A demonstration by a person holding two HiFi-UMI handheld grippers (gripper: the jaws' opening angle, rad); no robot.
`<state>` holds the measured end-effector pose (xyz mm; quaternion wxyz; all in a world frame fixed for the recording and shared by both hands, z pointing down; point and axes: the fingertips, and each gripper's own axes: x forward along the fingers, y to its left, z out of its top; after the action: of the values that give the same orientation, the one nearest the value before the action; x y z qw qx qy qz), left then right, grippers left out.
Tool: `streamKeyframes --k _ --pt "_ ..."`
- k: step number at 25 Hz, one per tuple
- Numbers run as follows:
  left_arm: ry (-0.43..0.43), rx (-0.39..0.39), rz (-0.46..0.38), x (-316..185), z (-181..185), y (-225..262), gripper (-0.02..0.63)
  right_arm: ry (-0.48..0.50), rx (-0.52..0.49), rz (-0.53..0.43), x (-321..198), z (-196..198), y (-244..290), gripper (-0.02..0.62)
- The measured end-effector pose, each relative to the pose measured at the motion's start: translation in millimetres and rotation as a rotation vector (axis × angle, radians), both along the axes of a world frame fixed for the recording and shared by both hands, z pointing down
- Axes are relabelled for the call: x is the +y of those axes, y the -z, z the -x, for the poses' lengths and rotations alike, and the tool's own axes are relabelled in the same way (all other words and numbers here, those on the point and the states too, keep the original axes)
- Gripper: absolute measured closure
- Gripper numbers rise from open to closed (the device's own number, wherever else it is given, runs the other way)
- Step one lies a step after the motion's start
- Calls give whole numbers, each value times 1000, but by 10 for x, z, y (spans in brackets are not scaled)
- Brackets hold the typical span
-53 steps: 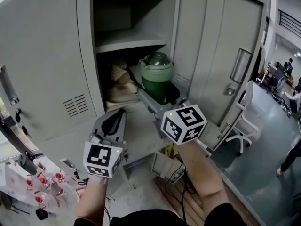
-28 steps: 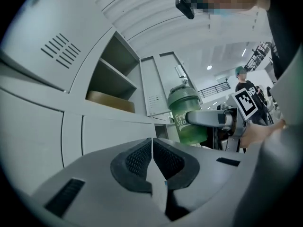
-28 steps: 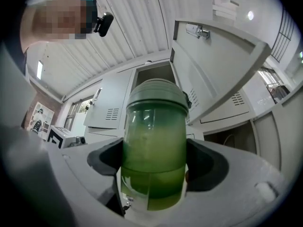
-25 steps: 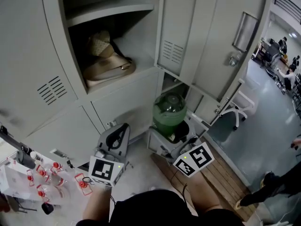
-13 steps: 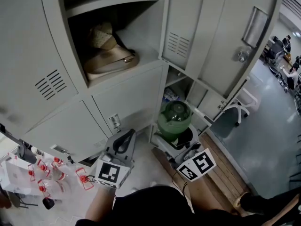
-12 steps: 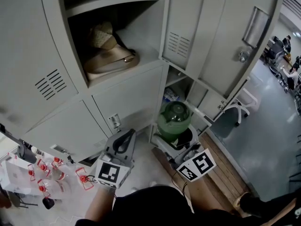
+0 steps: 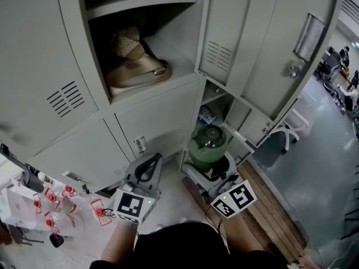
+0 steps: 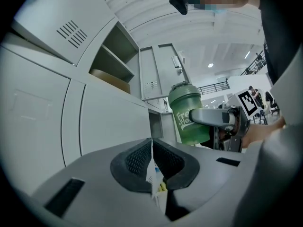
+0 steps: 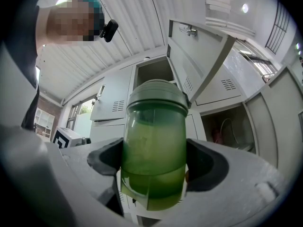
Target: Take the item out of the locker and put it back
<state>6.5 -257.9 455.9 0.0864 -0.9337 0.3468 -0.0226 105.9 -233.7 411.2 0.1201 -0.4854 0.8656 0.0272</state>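
Note:
A green shaker bottle [image 7: 208, 145] with a grey-green lid stands upright between the pads of my right gripper [image 7: 212, 162], which is shut on its lower body. It hangs low, in front of the lower lockers. The right gripper view shows the bottle [image 9: 154, 141] filling the gap of the right gripper [image 9: 154, 167]. The upper locker compartment [image 7: 185, 55] stands open, with a beige bag [image 7: 137, 72] lying inside. My left gripper [image 7: 147, 167] is shut and empty, to the left of the bottle. In the left gripper view its jaws [image 8: 152, 163] meet, with the bottle [image 8: 187, 119] beyond.
The open locker door [image 7: 224, 32] swings out to the right of the compartment. A lower locker [image 7: 208, 106] below it is open too. A white office chair [image 7: 285, 134] and a wooden floor strip [image 7: 275, 217] lie to the right. Red-capped bottles [image 7: 56, 203] sit at lower left.
The right gripper has carried the bottle out of the upper compartment and down before the lower lockers. Over the last half second hardly anything moved.

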Motion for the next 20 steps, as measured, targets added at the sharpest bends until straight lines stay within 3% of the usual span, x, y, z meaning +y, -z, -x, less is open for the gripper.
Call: streamKeyframes --k 6,11,15,20 --pt "34 22 47 1 6 150 592 21 -3 -24 -62 35 159 209" --pt "66 34 1 -61 75 465 592 46 3 -48 -207 108 510 209" --pt "78 12 -83 -103 133 721 592 71 10 -90 -279 221 879 209" --pt "99 53 -95 -130 206 1079 592 90 25 -144 -368 356 1359 209"
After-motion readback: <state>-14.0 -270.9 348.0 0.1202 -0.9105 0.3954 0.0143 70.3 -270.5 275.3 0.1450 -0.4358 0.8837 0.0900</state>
